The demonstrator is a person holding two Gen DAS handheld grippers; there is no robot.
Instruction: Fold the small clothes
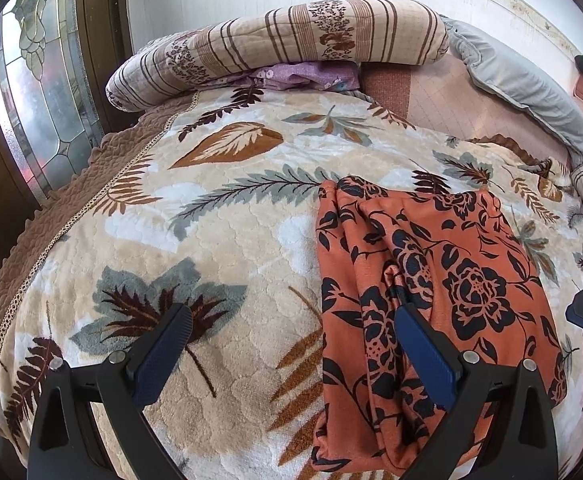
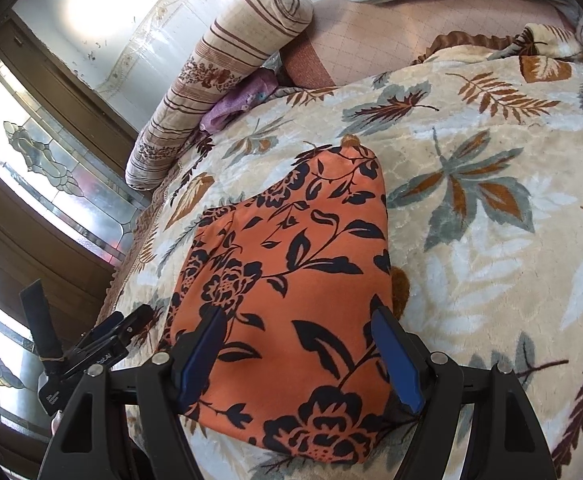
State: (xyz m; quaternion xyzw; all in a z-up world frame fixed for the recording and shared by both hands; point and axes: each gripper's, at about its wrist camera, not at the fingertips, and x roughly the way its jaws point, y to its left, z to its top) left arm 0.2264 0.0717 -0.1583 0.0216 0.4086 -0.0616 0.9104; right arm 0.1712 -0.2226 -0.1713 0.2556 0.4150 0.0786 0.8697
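Both hand-held grippers, left (image 1: 291, 332) and right (image 2: 299, 332), hang wide apart over the orange floral garment (image 2: 291, 264) on the bed (image 1: 211, 208)

Both wrist cameras look steeply down, close over the bed (image 1: 219, 208), sharing the orange floral garment (image 1: 431, 264) and the striped bolster (image 2: 227, 60) beyond.

A bed covered by a cream plush blanket (image 1: 227, 240) printed with brown and grey leaves carries everything. An orange cloth garment with black flowers (image 1: 431, 272) lies folded on the blanket. At the far end rest a rolled striped beige quilt (image 1: 283, 44), a purple floral cloth (image 1: 303, 74) beneath it, and a grey pillow (image 1: 523, 92).
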